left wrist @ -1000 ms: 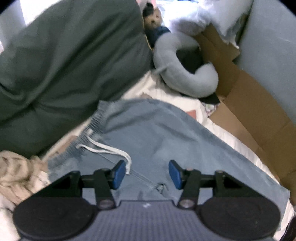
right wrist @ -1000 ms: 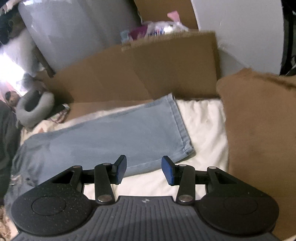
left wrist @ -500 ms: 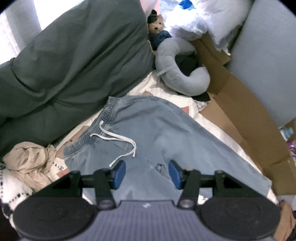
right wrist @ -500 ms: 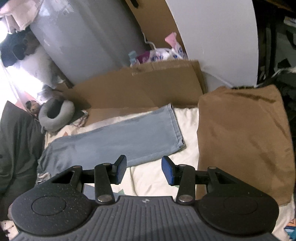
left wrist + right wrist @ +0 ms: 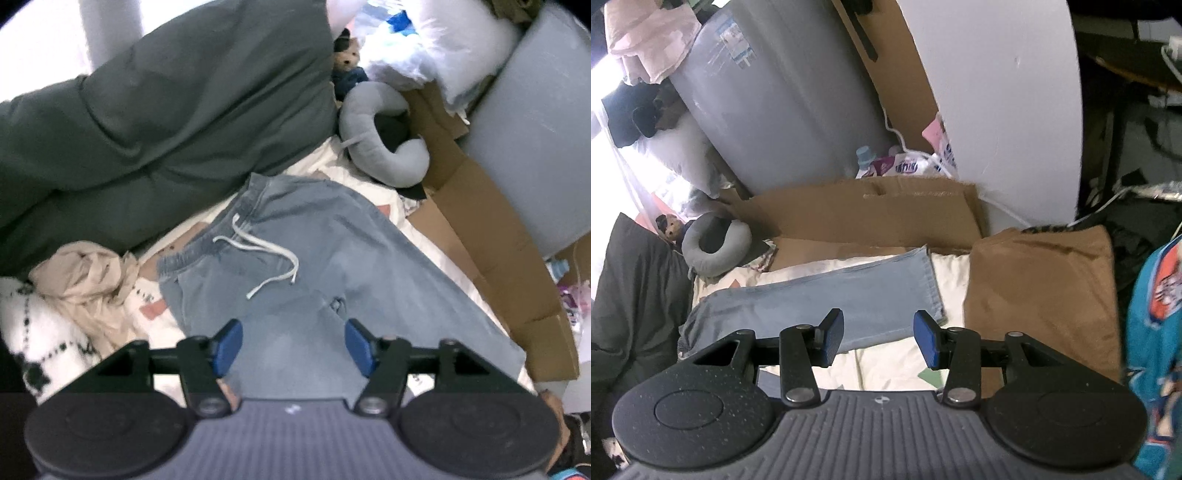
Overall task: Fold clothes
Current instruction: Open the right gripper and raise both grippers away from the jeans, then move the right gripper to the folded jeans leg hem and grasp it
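Light blue jeans (image 5: pixel 332 258) lie flat on the cream bed sheet, waistband and white drawstring (image 5: pixel 258 251) toward the dark green duvet. My left gripper (image 5: pixel 291 345) hovers well above the crotch area, its jaws opening, nothing between the blue pads. In the right wrist view the same jeans (image 5: pixel 849 295) stretch across the bed with the leg hem at the right. My right gripper (image 5: pixel 879 338) hangs high above that leg end, open and empty.
A dark green duvet (image 5: pixel 147 110) fills the upper left. A grey neck pillow (image 5: pixel 384 136) and a teddy bear (image 5: pixel 347 59) sit at the bed's head. Flattened cardboard (image 5: pixel 868 218) lines the far side. A brown cushion (image 5: pixel 1041 295) lies right of the hem. Crumpled beige cloth (image 5: pixel 85 273) lies left.
Both grippers have risen away from the jeans, so more of the bed and room shows. The left gripper's jaws have spread wider. The jeans have not moved.
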`<action>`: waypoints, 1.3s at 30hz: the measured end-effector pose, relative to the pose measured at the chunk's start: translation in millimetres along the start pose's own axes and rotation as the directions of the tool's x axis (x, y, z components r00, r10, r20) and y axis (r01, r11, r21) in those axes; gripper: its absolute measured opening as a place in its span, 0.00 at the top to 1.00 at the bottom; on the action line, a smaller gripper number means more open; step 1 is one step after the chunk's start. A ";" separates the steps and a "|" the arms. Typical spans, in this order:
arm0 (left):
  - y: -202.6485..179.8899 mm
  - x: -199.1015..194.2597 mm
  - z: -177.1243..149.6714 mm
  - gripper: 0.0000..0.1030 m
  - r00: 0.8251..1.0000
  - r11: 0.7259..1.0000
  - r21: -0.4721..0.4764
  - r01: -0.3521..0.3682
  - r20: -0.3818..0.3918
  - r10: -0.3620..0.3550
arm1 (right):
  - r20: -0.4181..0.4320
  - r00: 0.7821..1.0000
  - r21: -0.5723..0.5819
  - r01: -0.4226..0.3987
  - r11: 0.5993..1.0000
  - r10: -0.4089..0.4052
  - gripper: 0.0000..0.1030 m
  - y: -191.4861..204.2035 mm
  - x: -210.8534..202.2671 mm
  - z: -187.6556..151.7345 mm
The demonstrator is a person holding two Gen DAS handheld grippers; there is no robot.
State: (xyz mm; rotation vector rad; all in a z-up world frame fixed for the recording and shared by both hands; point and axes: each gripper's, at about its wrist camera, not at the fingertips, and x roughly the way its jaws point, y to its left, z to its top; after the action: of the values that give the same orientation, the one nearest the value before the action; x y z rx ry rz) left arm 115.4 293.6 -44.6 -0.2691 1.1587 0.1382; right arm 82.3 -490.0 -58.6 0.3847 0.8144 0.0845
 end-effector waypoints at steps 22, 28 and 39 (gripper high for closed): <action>33.1 25.7 -37.5 0.36 0.999 0.997 0.063 0.052 -0.002 -0.052 | -0.110 0.993 -0.051 -0.036 0.998 0.031 0.47 -22.0 20.4 -76.5; 47.1 54.6 -56.3 0.36 0.997 0.989 0.125 0.082 -0.006 -0.082 | -0.191 0.981 -0.019 -0.028 0.999 0.024 0.47 -36.4 62.9 -131.7; 71.9 117.6 -98.6 0.36 0.991 0.986 0.108 0.126 -0.067 -0.120 | -0.267 0.963 0.215 0.015 0.976 0.044 0.48 -86.6 133.9 -237.4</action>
State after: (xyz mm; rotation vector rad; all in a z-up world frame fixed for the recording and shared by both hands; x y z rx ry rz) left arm 57.2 331.4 -199.2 -0.2465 1.2019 -0.0436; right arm -3.7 -469.2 -330.6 0.5933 1.0959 0.0634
